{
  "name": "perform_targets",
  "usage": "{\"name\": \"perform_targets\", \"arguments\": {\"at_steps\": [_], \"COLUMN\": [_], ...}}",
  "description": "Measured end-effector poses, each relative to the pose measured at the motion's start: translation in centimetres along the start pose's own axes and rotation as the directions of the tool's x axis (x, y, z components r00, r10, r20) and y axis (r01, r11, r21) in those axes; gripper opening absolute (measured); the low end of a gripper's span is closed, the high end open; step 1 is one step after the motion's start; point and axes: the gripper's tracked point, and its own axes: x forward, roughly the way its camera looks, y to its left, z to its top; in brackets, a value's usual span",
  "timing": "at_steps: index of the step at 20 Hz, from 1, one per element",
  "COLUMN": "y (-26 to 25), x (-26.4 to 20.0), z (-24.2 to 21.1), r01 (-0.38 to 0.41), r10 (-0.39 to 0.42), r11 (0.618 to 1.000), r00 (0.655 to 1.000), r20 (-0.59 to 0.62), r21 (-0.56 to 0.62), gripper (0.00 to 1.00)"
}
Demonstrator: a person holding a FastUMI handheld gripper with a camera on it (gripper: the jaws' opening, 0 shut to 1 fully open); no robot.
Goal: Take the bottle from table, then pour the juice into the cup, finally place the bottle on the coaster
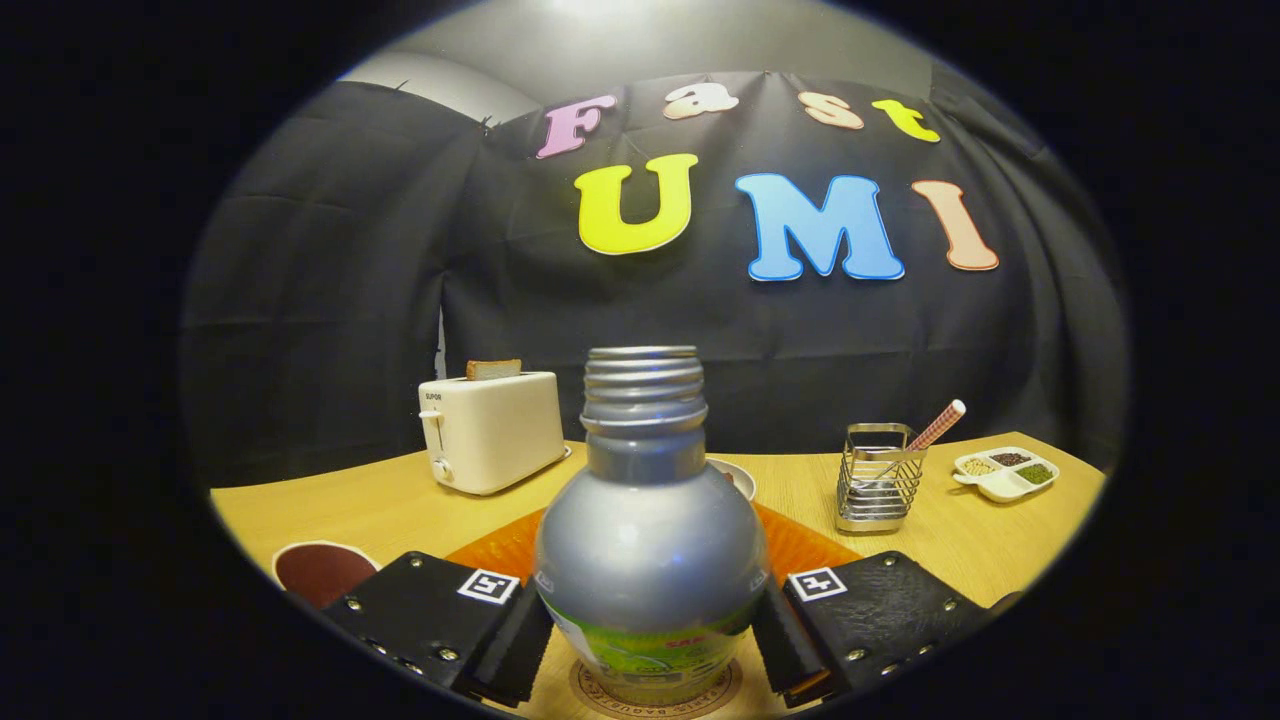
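A silver bottle [650, 540] with a threaded open neck and a green label stands upright between my fingers. Its base rests on a round, light coaster with a printed ring [600, 695]. My gripper [650, 630] is shut on the bottle, one pad against each side of its lower body. Beside the left finger stands a white-rimmed cup [320, 570] with dark reddish liquid inside.
An orange mat [800, 545] lies on the wooden table [380, 505] behind the bottle, with a small white dish [738, 475] beyond it. Farther back are a white toaster [490, 430] holding a slice of bread, a wire holder [878, 478] with a straw, and a divided snack tray [1005, 472].
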Motion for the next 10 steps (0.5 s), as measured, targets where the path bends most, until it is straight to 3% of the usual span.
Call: {"name": "perform_targets", "arguments": {"at_steps": [5,10], "y": [-0.7,-1.2], "x": [-0.7,-3.2], "z": [1.8,8.0], "r01": [0.052,0.073], "r10": [-0.051,-0.071], "r11": [0.998,0.997], "r00": [0.998,0.994], "r20": [0.019,0.08], "r21": [-0.047,-0.026], "gripper": [0.95,0.94]}}
